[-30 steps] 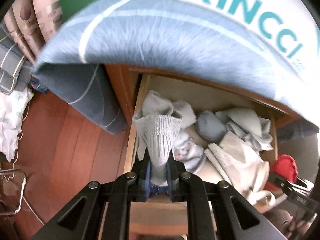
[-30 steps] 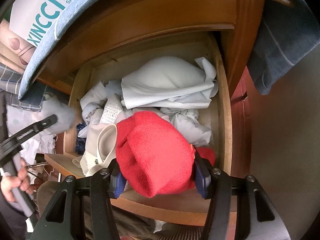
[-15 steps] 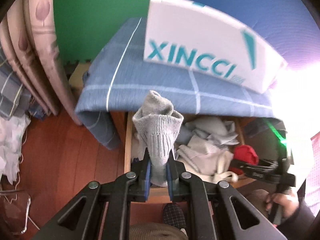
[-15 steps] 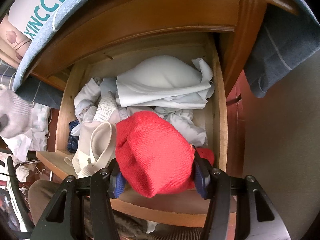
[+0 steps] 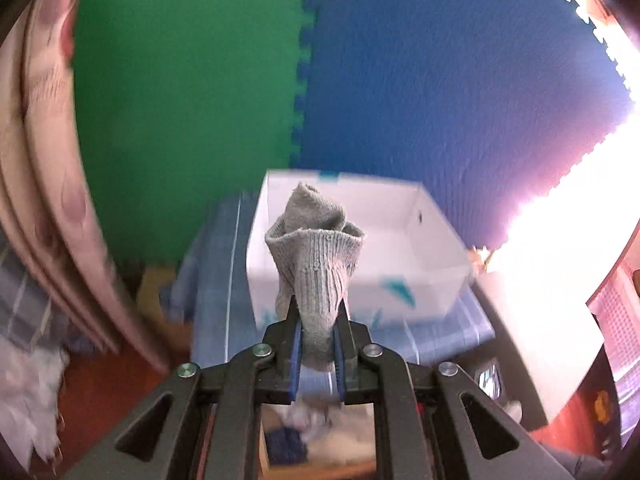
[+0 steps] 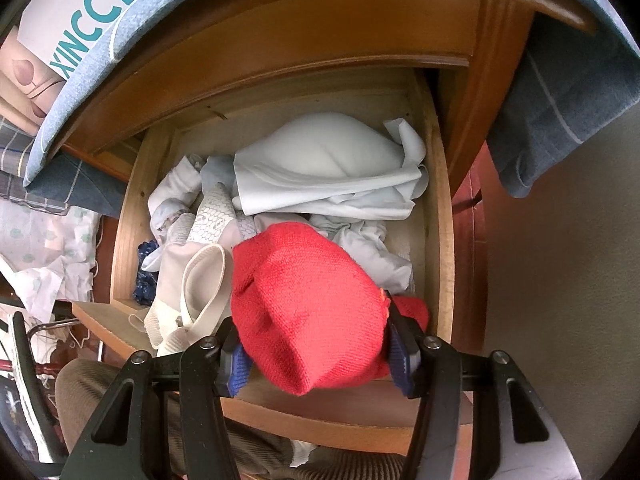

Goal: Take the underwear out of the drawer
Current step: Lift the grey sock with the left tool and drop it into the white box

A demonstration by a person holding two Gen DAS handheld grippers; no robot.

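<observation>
My left gripper point(image 5: 316, 344) is shut on a grey knitted sock point(image 5: 316, 264) and holds it up high, in front of an open white shoe box point(image 5: 404, 240) on top of the cabinet. My right gripper point(image 6: 318, 354) is closed around a red knitted garment point(image 6: 308, 308) just above the front of the open wooden drawer point(image 6: 438, 216). The drawer holds a heap of white and pale clothes point(image 6: 328, 172), a cream piece with a wide band point(image 6: 192, 292) and a dark blue item point(image 6: 146, 272).
A blue checked cloth point(image 5: 216, 280) covers the cabinet top and hangs over its sides point(image 6: 560, 92). Green and blue foam mats point(image 5: 192, 92) line the wall behind. Curtains point(image 5: 44, 184) hang at the left. A person's knees point(image 6: 256, 452) are below the drawer front.
My left gripper has lifted the grey sock out of the drawer and up to the level of the shoe box. My right gripper has stayed in place on the red garment.
</observation>
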